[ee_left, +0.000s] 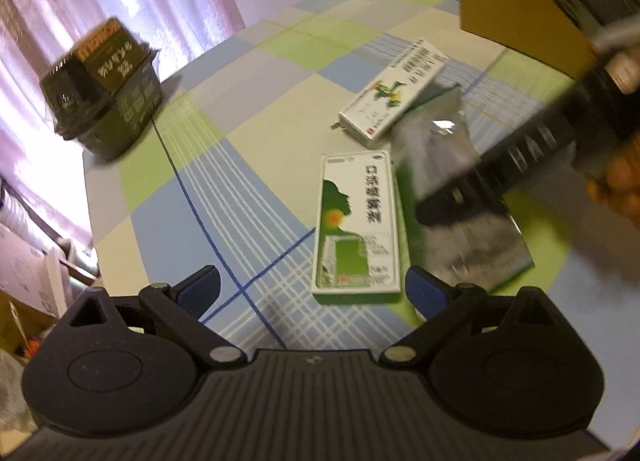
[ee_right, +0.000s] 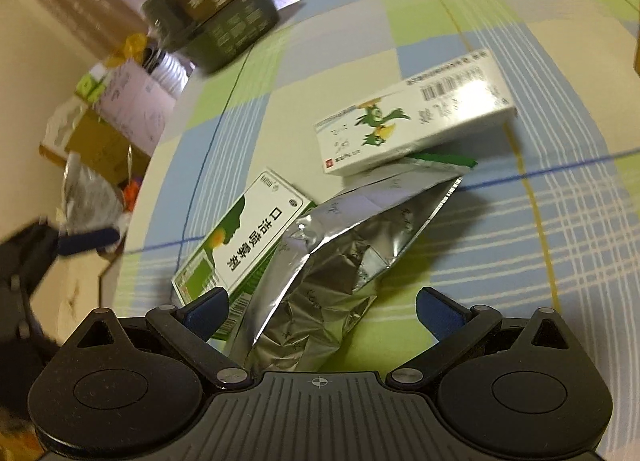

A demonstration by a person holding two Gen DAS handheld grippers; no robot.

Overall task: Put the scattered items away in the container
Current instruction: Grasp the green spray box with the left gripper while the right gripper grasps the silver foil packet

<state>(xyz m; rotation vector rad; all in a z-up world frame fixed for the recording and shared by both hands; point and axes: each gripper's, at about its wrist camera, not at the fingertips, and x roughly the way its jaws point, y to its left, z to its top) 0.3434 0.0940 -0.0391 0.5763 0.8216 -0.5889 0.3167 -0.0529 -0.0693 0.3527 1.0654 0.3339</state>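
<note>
Right claw (ee_right: 320, 307) wide open, empty, straddling crinkled silver foil pouch (ee_right: 340, 257); suggest lowering squarely, pinching mid-body, clear of green-and-white carton (ee_right: 244, 229) at its left.

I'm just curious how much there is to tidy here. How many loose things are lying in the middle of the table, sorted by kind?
White and green medicine boxes: 2, the spray box and the bird box.
Silver foil pouch: 1.
Total: 3 loose items on the checked tablecloth.
</note>
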